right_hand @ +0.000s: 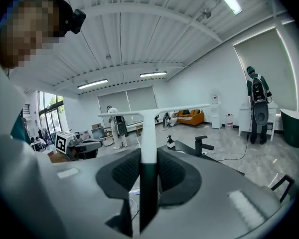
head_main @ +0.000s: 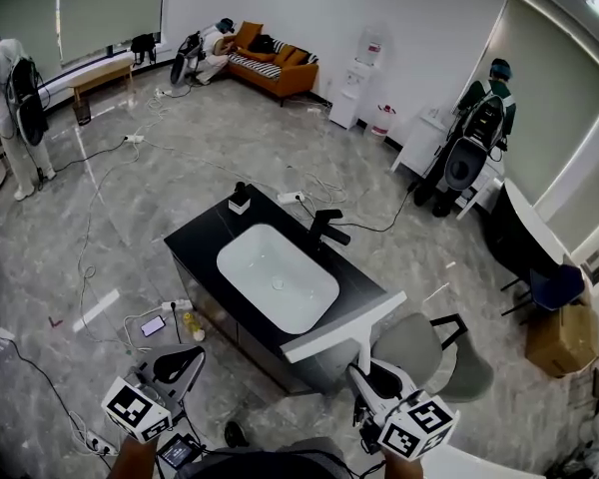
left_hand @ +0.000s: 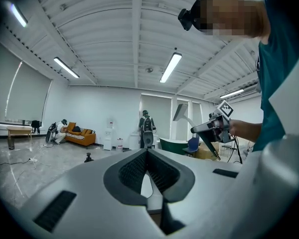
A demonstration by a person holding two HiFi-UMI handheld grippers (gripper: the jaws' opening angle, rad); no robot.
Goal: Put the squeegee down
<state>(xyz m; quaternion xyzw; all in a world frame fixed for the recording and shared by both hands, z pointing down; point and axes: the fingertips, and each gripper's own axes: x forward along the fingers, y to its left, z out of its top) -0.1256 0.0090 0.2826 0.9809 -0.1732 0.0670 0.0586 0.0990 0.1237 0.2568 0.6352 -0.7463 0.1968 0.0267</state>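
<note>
No legible txt, labels, brands or nos. in any view.

Smooth white plastic squeegee [right_hand: 148,138], glossy white basin [head_main: 278,277]

Clamps squeegee [right_hand: 148,133] upright by handle in right gripper [right_hand: 148,177] jaws; blade crosswise on top. Counter [right_hand: 217,158], faucet [right_hand: 200,144] beyond.

The squeegee [right_hand: 148,138] is white, its handle turning black down at the right claw [right_hand: 148,172]. The desk [head_main: 195,239] is black around a white basin [head_main: 278,277]. At twelve o'clock stands an orange sofa [head_main: 285,76]. The floor [head_main: 130,188] is grey, marbled.
</note>
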